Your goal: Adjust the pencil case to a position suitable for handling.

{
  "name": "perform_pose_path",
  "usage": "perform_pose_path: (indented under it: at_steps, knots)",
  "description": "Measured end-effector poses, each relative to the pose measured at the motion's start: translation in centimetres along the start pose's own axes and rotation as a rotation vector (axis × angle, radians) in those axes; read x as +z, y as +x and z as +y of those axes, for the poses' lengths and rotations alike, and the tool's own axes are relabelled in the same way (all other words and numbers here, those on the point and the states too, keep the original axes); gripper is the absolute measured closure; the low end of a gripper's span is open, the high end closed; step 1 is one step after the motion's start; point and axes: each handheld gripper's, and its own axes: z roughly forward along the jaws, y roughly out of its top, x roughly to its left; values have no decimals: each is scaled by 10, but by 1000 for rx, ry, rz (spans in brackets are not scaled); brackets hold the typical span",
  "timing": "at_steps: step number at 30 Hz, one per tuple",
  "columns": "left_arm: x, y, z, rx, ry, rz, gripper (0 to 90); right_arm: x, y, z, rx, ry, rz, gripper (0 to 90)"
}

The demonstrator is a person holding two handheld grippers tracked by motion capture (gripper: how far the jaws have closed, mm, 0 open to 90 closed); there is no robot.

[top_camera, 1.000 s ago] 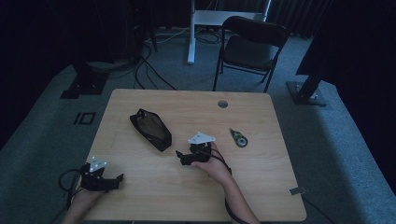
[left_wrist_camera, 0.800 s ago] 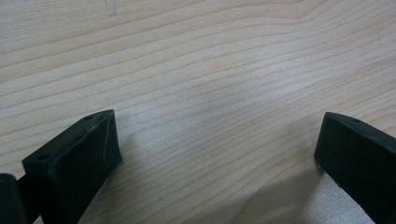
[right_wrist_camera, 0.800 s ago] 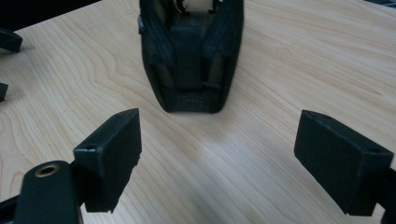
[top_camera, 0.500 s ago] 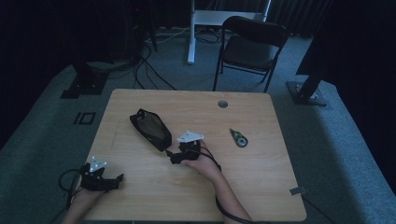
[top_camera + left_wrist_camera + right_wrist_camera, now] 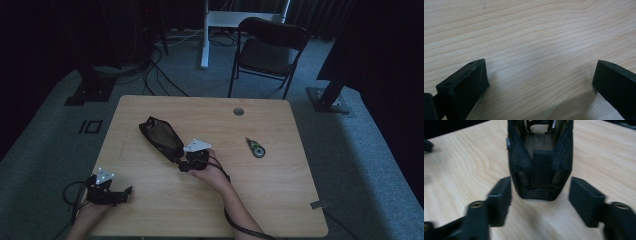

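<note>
Jaws of the right gripper (image 5: pixel 540 195) stand spread wide, one on each side of the near end of a black mesh pouch (image 5: pixel 540 162), not yet touching it. The pouch lies unzipped, its mouth gaping. In the high view, the right gripper (image 5: pixel 186 164) sits at the pouch's (image 5: pixel 161 137) five o'clock end, near the middle of the wooden table (image 5: pixel 280 200). Jaws of the left gripper (image 5: pixel 540 82) are released too, over bare wood; that gripper (image 5: pixel 120 192) rests at the table's seven o'clock corner. A small tape dispenser (image 5: pixel 256 148) lies at the right gripper's three o'clock, well apart.
</note>
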Motion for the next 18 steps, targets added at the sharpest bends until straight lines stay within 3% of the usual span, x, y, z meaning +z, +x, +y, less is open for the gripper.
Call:
perform_pose_path:
  at_steps: [4,9,18]
  knots:
    - [0,0,0,0,0,0,1,3,-1,2,-35,-22,-33,486]
    - [0,0,0,0,0,0,1,6,0,2,-22,-4,2,571]
    - [0,0,0,2,0,-2,1,13,-2,2,46,30,65,706]
